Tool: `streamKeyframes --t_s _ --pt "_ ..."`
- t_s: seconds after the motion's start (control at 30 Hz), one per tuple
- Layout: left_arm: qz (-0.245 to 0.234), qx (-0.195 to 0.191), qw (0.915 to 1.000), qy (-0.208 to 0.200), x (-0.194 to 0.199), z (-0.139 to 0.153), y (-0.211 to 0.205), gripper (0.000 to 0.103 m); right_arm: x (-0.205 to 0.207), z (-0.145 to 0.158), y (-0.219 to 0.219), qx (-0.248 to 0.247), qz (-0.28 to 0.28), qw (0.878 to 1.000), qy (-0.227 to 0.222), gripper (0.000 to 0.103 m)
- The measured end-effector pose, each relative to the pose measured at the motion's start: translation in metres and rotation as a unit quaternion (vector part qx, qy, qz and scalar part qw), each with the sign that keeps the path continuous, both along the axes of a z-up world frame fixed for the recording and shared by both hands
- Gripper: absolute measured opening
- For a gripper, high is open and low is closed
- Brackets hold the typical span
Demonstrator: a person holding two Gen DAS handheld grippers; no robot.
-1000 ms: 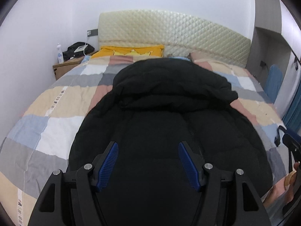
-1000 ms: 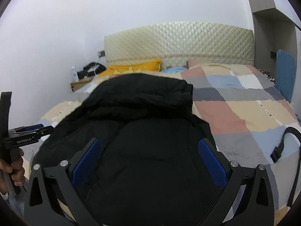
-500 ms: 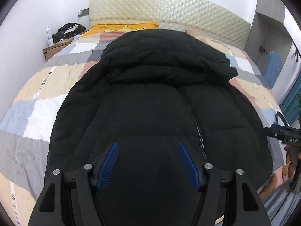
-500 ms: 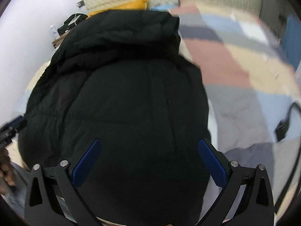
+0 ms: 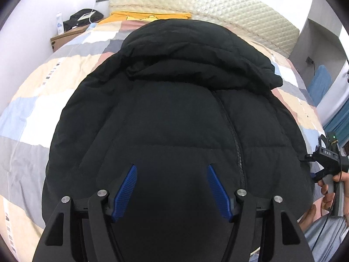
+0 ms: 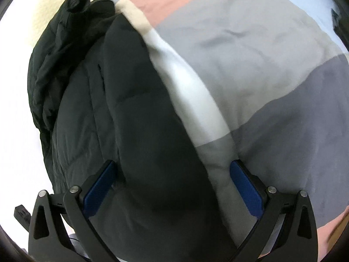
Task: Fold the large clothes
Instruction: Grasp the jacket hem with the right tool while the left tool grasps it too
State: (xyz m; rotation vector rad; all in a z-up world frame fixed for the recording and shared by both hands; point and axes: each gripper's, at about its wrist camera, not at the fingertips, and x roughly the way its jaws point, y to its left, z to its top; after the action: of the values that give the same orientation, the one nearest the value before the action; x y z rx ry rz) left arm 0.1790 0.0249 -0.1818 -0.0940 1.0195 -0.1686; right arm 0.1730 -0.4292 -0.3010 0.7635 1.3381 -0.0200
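Note:
A black hooded puffer jacket (image 5: 174, 109) lies front up on the bed, its hood (image 5: 185, 50) toward the headboard and its zipper (image 5: 231, 126) closed. My left gripper (image 5: 171, 167) hovers open over the jacket's lower front, with nothing between its fingers. In the right wrist view my right gripper (image 6: 172, 162) is open wide and points down at the jacket's (image 6: 130, 120) side edge. One of its fingers is over the jacket and the other over the quilt (image 6: 261, 65). The left wrist view shows the right gripper (image 5: 312, 166) at the jacket's right side, held by a hand (image 5: 333, 185).
A patchwork quilt (image 5: 43, 91) covers the bed around the jacket. A padded headboard (image 5: 218, 6) and a yellow pillow (image 5: 135, 16) are at the far end. A nightstand (image 5: 63, 39) with a bottle (image 5: 59, 23) and a black bag (image 5: 82, 17) stands at the far left.
My left gripper tipped downward and sank a little toward the jacket. My right gripper swung down and rolled, moving from over the jacket's front to its side edge by the quilt.

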Motion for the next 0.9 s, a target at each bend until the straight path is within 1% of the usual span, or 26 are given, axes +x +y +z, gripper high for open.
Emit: streamKeyframes --t_s 0.1,0.17,0.23,0.27,0.3,0.33,0.37,0.4,0.43,0.47,0.5,0.57,0.63,0.7,0.77,0.83,0.9 --pt "0.007 -0.001 1.0 0.003 -0.001 -0.002 0.004 0.066 -0.001 0.002 0.009 0.022 0.017 1.0 -0.01 0.103" --pt "0.009 0.0 0.9999 0.005 -0.001 -0.003 0.004 0.066 -0.004 0.004 0.012 0.043 0.019 0.999 -0.019 0.103" --pt "0.01 0.001 0.9999 0.007 -0.001 -0.004 0.005 0.066 -0.008 0.01 0.019 0.071 0.02 0.997 -0.036 0.099" --pt "0.009 0.0 0.9999 0.007 -0.001 -0.004 0.005 0.066 -0.008 0.015 0.021 0.076 0.023 0.996 -0.042 0.093" --pt "0.011 0.0 0.9999 0.008 -0.001 -0.005 0.005 0.066 -0.01 0.019 0.025 0.077 0.03 0.995 -0.051 0.084" --pt "0.012 0.0 0.9999 0.008 -0.001 -0.005 0.007 0.066 -0.011 0.021 0.026 0.078 0.035 0.995 -0.059 0.078" --pt "0.014 -0.001 0.9999 0.009 -0.001 -0.005 0.007 0.066 -0.011 0.026 0.026 0.085 0.038 0.993 -0.072 0.064" --pt "0.014 -0.002 0.9999 0.009 -0.001 -0.005 0.008 0.066 -0.01 0.03 0.031 0.095 0.039 0.991 -0.088 0.053" --pt "0.015 -0.003 0.9998 0.01 -0.001 -0.005 0.008 0.066 -0.012 0.036 0.032 0.106 0.044 0.988 -0.105 0.049" --pt "0.015 -0.003 0.9998 0.01 -0.001 -0.005 0.008 0.066 -0.011 0.042 0.028 0.114 0.049 0.985 -0.122 0.039" --pt "0.016 -0.004 0.9998 0.01 -0.001 -0.005 0.008 0.066 -0.013 0.051 0.025 0.12 0.049 0.981 -0.143 0.026" --pt "0.016 -0.008 0.9998 0.011 -0.001 -0.005 0.008 0.066 -0.021 0.068 0.015 0.141 0.037 0.97 -0.192 0.016" --pt "0.017 -0.009 0.9997 0.012 0.0 -0.007 0.009 0.066 -0.025 0.078 0.009 0.152 0.03 0.964 -0.218 0.012" --pt "0.019 -0.013 0.9996 0.017 0.001 -0.009 0.01 0.066 -0.028 0.085 0.012 0.149 0.029 0.961 -0.232 0.011" --pt "0.018 -0.022 0.9993 0.024 0.003 -0.011 0.012 0.066 -0.03 0.084 0.013 0.142 0.032 0.964 -0.223 0.011" --pt "0.02 -0.034 0.9989 0.025 0.004 -0.01 0.018 0.066 -0.029 0.078 0.017 0.13 0.035 0.97 -0.201 0.011" --pt "0.017 -0.039 0.999 0.012 0.006 -0.003 0.021 0.066 -0.026 0.072 0.019 0.124 0.043 0.974 -0.186 0.011"
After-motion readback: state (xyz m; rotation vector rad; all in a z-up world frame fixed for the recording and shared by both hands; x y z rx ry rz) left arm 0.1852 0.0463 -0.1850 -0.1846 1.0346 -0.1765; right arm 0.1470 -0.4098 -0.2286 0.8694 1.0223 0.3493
